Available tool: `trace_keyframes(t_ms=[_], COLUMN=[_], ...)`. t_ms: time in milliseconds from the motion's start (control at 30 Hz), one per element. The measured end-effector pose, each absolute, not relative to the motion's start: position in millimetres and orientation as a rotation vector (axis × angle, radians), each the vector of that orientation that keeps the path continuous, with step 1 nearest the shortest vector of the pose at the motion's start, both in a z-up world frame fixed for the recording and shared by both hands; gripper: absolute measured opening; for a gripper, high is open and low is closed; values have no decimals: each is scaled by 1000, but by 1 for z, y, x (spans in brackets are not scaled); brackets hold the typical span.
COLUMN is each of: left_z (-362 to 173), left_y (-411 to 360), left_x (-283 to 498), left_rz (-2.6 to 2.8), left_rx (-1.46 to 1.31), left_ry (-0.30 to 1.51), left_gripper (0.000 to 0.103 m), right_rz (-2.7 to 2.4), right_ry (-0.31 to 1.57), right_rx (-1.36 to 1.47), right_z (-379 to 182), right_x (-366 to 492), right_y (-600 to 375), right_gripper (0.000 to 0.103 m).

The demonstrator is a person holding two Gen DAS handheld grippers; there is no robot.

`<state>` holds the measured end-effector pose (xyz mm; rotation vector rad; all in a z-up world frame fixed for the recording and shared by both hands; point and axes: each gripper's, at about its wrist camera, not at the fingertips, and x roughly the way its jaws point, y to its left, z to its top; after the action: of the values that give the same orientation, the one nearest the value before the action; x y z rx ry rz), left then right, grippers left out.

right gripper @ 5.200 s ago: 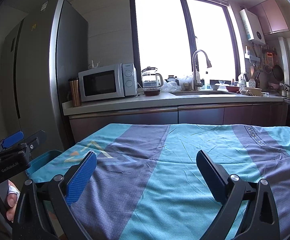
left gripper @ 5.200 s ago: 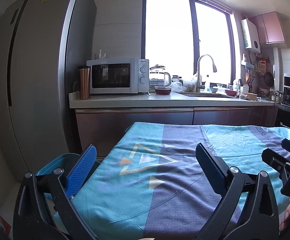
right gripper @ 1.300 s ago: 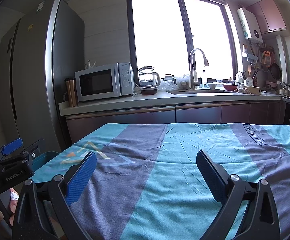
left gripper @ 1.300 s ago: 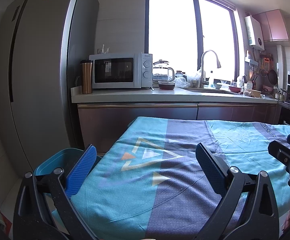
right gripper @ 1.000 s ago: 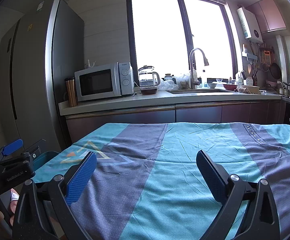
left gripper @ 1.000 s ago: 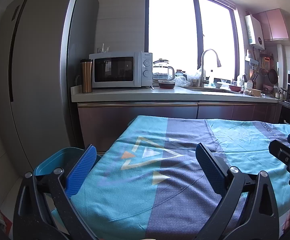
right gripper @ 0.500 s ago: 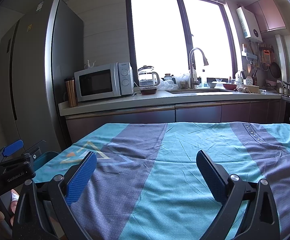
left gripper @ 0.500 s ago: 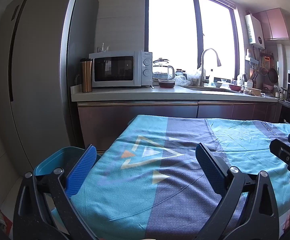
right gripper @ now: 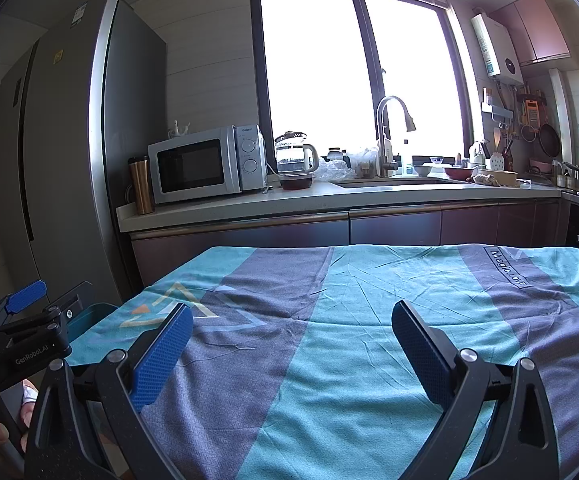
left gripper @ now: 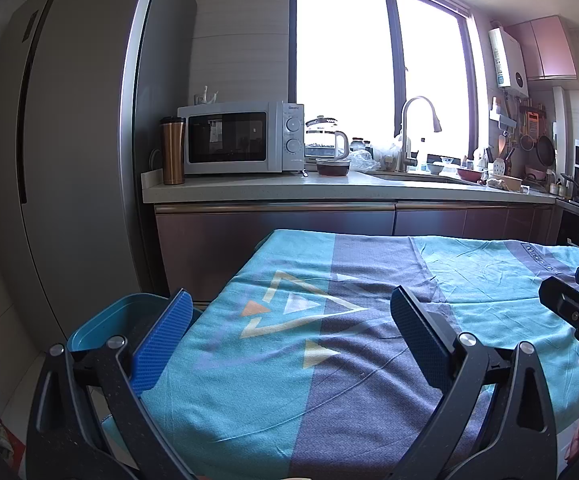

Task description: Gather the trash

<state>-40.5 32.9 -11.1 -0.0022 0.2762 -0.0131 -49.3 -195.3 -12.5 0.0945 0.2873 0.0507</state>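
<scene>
Left wrist view: left gripper (left gripper: 289, 320) spread over the cloth's (left gripper: 329, 360) left edge, bin (left gripper: 105, 320) beside; right gripper (right gripper: 289, 332) spread mid-cloth.

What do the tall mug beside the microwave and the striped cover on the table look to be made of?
The tall copper-coloured mug looks like brushed metal, likely steel: soft vertical sheen, with a dark lid, perhaps plastic. The teal and grey striped table cover looks like thin woven fabric: matte, finely creased, draping over the edge.

Both grippers — left gripper (left gripper: 289, 320) and right gripper (right gripper: 291, 334) — level, side by side, jaws spread wide.
</scene>
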Motion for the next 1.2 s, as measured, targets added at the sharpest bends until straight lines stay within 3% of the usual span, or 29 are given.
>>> trace_keyframes(t_ms=[1200], left_z=[-7], left_y=[31], left_x=[-39], left_rz=[-11], left_rx=[1], left_ry=[273], left_gripper=[97], right_rz=[51], right_ry=[277], right_rx=[99], right_z=[-11], right_x=[-50], right_y=[-197], right_gripper=[96])
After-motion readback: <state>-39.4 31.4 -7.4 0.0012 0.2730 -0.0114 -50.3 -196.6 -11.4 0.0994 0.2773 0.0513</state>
